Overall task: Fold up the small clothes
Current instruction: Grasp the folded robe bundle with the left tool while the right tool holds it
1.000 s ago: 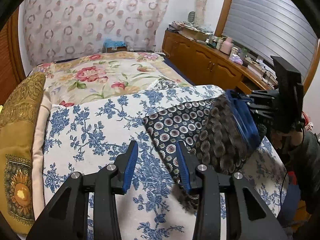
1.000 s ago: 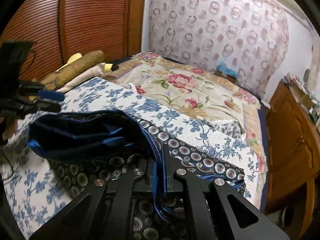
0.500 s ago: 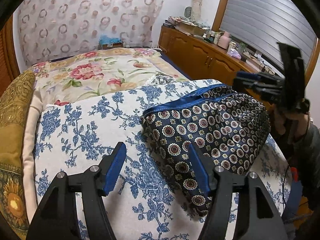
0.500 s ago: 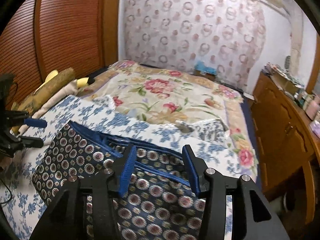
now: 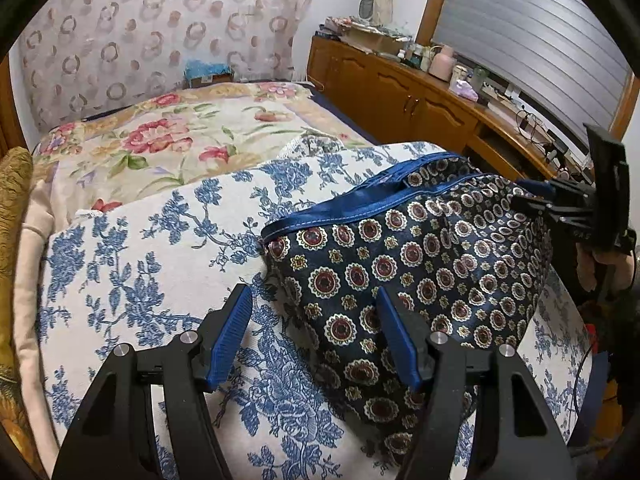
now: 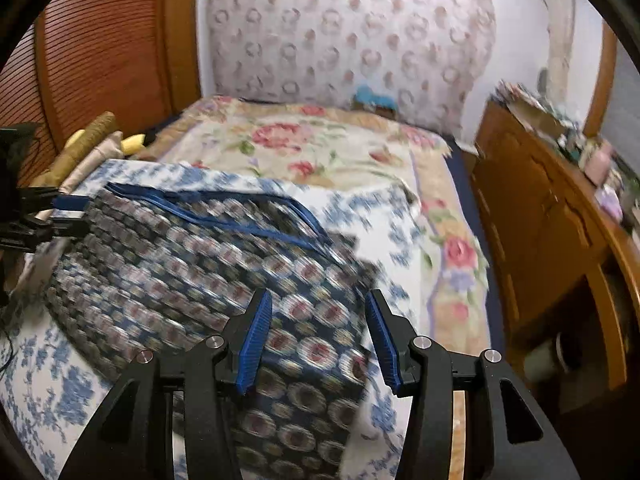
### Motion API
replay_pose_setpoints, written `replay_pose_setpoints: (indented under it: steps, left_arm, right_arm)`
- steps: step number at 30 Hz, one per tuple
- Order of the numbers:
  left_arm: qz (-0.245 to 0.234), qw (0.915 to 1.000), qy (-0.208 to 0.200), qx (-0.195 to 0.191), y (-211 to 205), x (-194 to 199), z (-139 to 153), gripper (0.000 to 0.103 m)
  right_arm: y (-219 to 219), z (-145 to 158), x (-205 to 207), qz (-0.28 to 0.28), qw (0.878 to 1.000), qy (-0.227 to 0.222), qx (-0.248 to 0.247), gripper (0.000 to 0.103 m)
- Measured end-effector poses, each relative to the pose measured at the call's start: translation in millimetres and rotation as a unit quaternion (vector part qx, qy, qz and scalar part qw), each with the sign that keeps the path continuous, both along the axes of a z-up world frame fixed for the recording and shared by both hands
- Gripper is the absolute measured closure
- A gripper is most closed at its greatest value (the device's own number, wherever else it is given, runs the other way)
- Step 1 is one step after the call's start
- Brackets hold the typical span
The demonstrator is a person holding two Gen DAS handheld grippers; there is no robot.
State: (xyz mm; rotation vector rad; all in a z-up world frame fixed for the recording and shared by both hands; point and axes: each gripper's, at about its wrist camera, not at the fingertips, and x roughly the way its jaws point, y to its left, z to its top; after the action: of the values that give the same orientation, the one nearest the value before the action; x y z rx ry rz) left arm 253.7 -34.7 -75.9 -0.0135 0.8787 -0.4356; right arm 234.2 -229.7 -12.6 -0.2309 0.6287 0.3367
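Note:
A dark navy garment (image 5: 400, 264) with round medallion print and a blue waistband lies folded flat on the blue-flowered white cloth (image 5: 140, 264). My left gripper (image 5: 312, 300) hovers open over its near left corner, and the pads do not press the fabric. In the same view my right gripper (image 5: 534, 194) shows at the garment's far right edge. In the blurred right wrist view, my right gripper (image 6: 317, 300) stands open above the garment (image 6: 192, 264), nothing pinched. My left gripper (image 6: 70, 210) sits at the garment's left edge there.
A flowered bedspread (image 5: 168, 136) stretches behind the cloth. A gold pillow (image 5: 12, 200) lies at the left. A wooden cabinet (image 5: 420, 96) with clutter on top runs along the right of the bed. A wooden slatted door (image 6: 100, 48) stands to the left.
My right gripper let go of the lifted blue-lined fold and drew back; the garment now lies flat with its print up. Both grippers opened wider.

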Motion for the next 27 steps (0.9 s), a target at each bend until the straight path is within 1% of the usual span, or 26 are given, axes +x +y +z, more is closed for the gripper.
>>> replay_pose_setpoints:
  steps: [1, 3, 5, 8, 12, 14, 17, 19, 21, 22, 24, 26, 27]
  left_arm:
    - [0.001, 1.0, 0.003, 0.001, -0.5, 2.0, -1.2, 0.038]
    - [0.003, 1.0, 0.007, 0.004, -0.6, 5.6, -3.7, 0.038]
    - [0.005, 0.9999, 0.013, 0.006, -0.8, 10.3, -6.4, 0.038]
    - [0.007, 0.9997, 0.023, 0.004, -0.1, 16.9, -12.2, 0.038]
    - [0.016, 0.9994, 0.031, 0.005, 0.0, 23.7, -17.6, 0.038]
    - [0.015, 0.9994, 0.03, 0.005, -2.0, 25.3, -17.5, 0.038]
    - [0.009, 0.9995, 0.029, 0.004, -6.0, 27.3, -17.8, 0.038]
    - [0.007, 0.9996, 0.028, 0.004, -8.7, 29.2, -17.4, 0.045]
    - [0.001, 0.9996, 0.029, 0.007, -12.1, 29.5, -17.4, 0.048]
    - [-0.002, 0.9995, 0.03, 0.005, -13.5, 29.0, -17.4, 0.052]
    - [-0.007, 0.9995, 0.032, 0.002, -15.6, 28.3, -17.5, 0.058]
    - [-0.01, 0.9994, 0.032, 0.002, -17.3, 27.4, -17.0, 0.064]
    - [-0.01, 0.9995, 0.031, 0.002, -17.4, 27.2, -16.5, 0.07]
  right_arm:
    - [-1.9, -3.1, 0.7, -0.005, 1.0, 0.004, 0.002, 0.053]
    - [-5.1, -6.8, 4.9, -0.009, 1.0, 0.016, 0.005, 0.05]
    - [-4.8, -12.5, 8.0, -0.019, 1.0, 0.02, 0.0, 0.041]
    - [-5.2, -13.5, 15.0, -0.023, 0.999, 0.031, 0.013, 0.038]
    - [-15.6, -9.8, 23.1, -0.023, 0.998, 0.042, 0.041, 0.038]
    - [-16.6, -11.6, 25.0, -0.014, 0.998, 0.044, 0.048, 0.038]
    - [-18.7, -15.1, 28.8, 0.001, 0.996, 0.061, 0.068, 0.038]
    - [-21.2, -17.5, 35.4, 0.009, 0.995, 0.065, 0.077, 0.038]
    - [-21.9, -17.0, 38.7, 0.016, 0.995, 0.065, 0.076, 0.038]
    - [-22.9, -16.3, 39.7, 0.019, 0.995, 0.067, 0.078, 0.039]
    - [-25.4, -17.1, 42.3, 0.025, 0.994, 0.068, 0.082, 0.044]
    - [-26.8, -16.3, 41.6, 0.038, 0.993, 0.069, 0.084, 0.058]
    - [-24.4, -18.2, 41.4, 0.043, 0.993, 0.071, 0.086, 0.062]
